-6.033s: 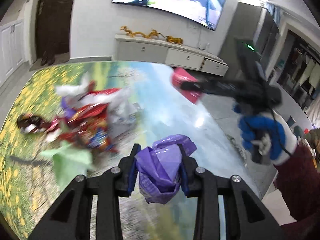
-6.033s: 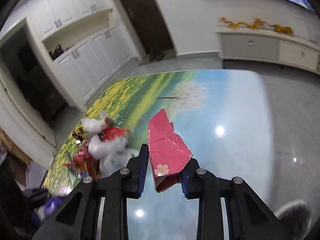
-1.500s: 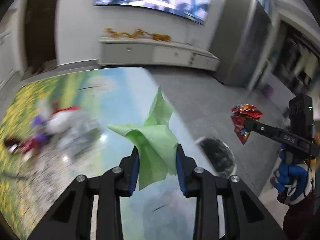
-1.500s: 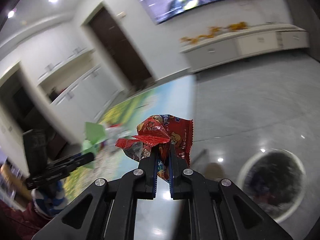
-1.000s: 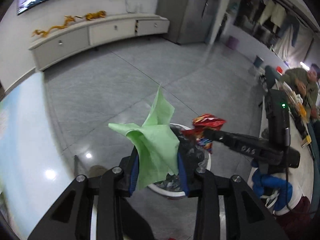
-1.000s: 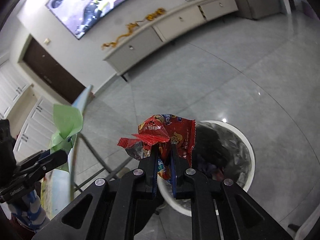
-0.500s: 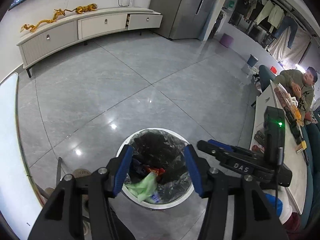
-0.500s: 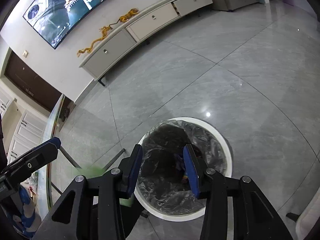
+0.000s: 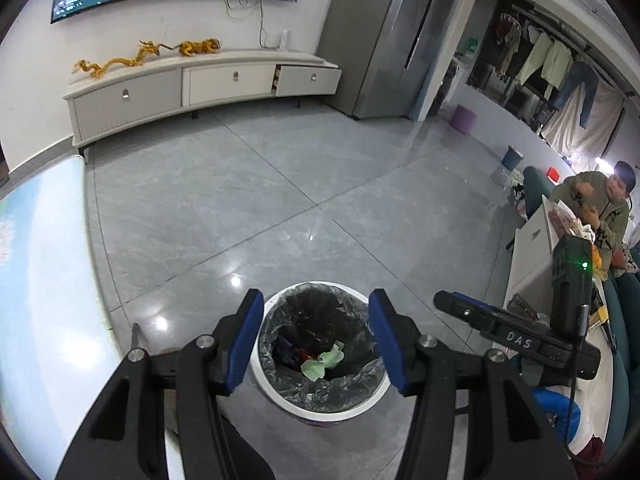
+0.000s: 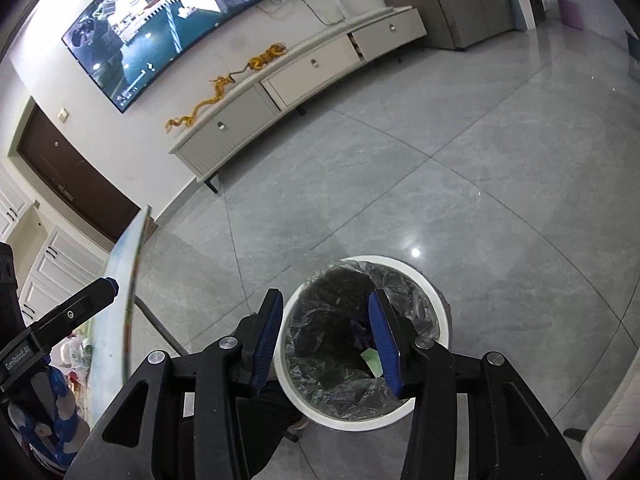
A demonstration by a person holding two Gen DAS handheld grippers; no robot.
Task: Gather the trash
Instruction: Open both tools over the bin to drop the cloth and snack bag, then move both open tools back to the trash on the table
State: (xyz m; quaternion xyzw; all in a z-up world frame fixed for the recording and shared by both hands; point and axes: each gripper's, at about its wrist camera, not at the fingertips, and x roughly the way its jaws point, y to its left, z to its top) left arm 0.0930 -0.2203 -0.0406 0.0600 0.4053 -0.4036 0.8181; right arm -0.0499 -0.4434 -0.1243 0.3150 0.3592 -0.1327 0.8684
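Both grippers, left (image 9: pixel 316 338) and right (image 10: pixel 326 338), now hang released and empty above the bin (image 9: pixel 320 410). The green paper (image 9: pixel 322 364) and wrapper they carried a second ago lie inside, at 6 o'clock. That load is done; more trash likely waits on the table (image 9: pixel 40 280) at 9 o'clock.

The dark trash deep in the bin (image 9: pixel 320 404) is too small to tell apart, and the table (image 9: pixel 44 280) is getting cut off by the edge.
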